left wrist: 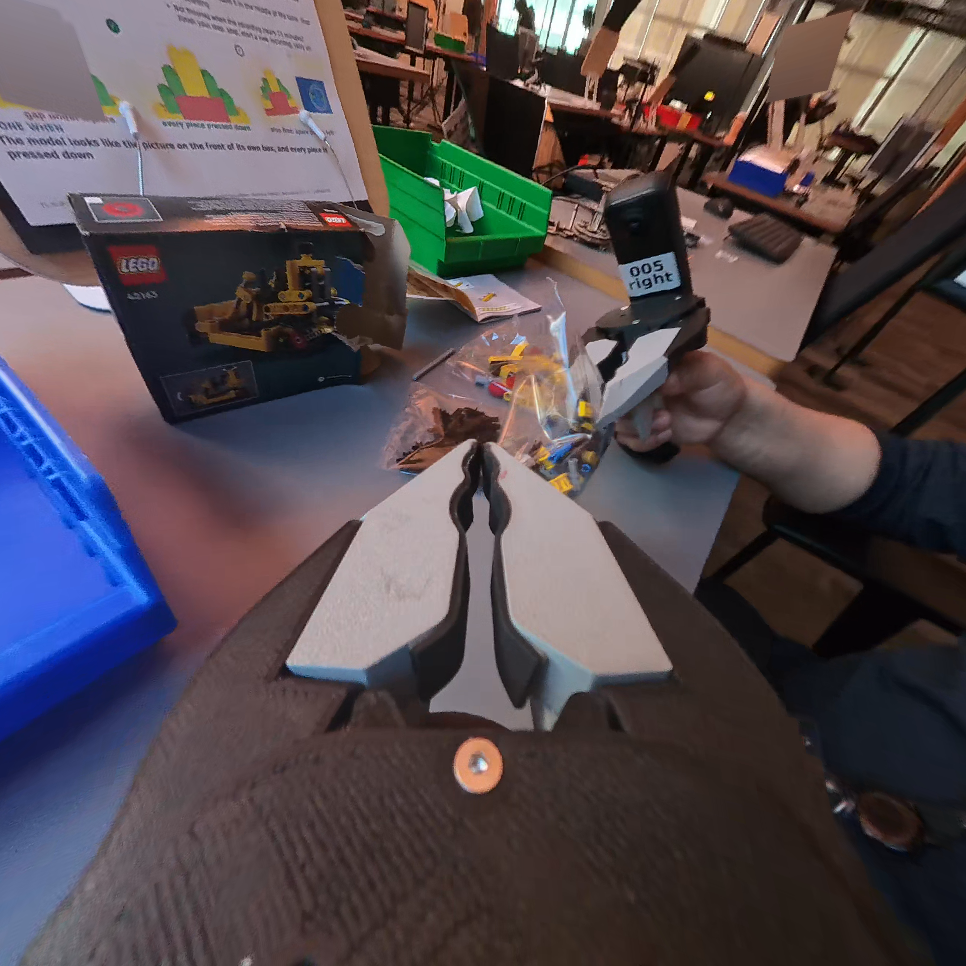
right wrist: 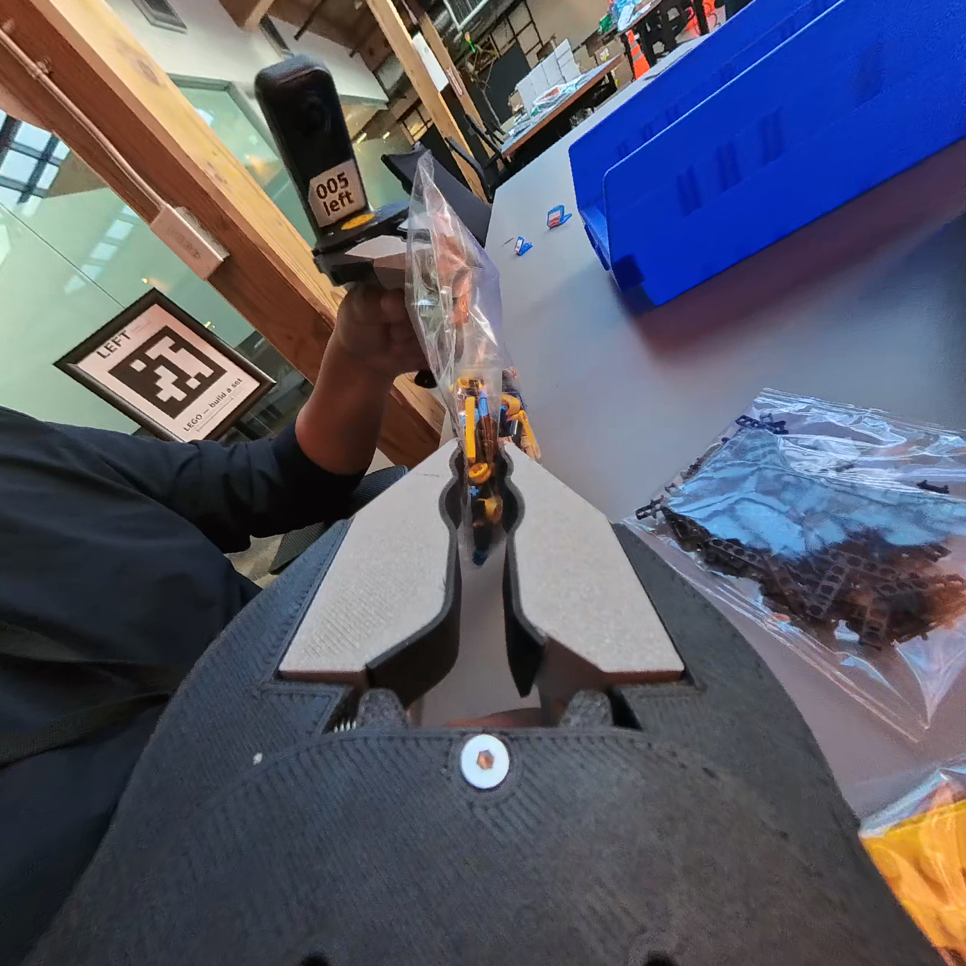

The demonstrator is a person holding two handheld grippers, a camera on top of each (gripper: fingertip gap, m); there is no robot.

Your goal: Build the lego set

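Task barely begun, by the look of it. No assembled model is seen anywhere; the pieces are all seen in sealed clear bags.

Right gripper (right wrist: 483, 460): jaws clenched on a bag of mixed yellow, blue and black pieces (right wrist: 460, 334), which is held upright off the counter (right wrist: 653, 397). From the left wrist view the same bag (left wrist: 562, 397) is seen hanging at the right gripper (left wrist: 601, 376).

Left gripper (left wrist: 480, 449): jaws closed, tips together, nothing clearly caught between them. Whether a film edge of the bag is pinched cannot be told.

Bag of dark pieces (right wrist: 815, 570) lies flat on the counter, unopened. A further bag of yellow pieces (right wrist: 920, 862) is noted at the frame edge.

Set box (left wrist: 235, 298) stands opened, flap torn. Instruction booklet (left wrist: 486, 300) lies behind the bags, near a green bin (left wrist: 470, 209). A blue bin (left wrist: 62, 549) sits at the left; two small blue pieces (right wrist: 556, 215) lie loose beside it.

Left to do, as judged: bags opened, pieces sorted, the entire build.
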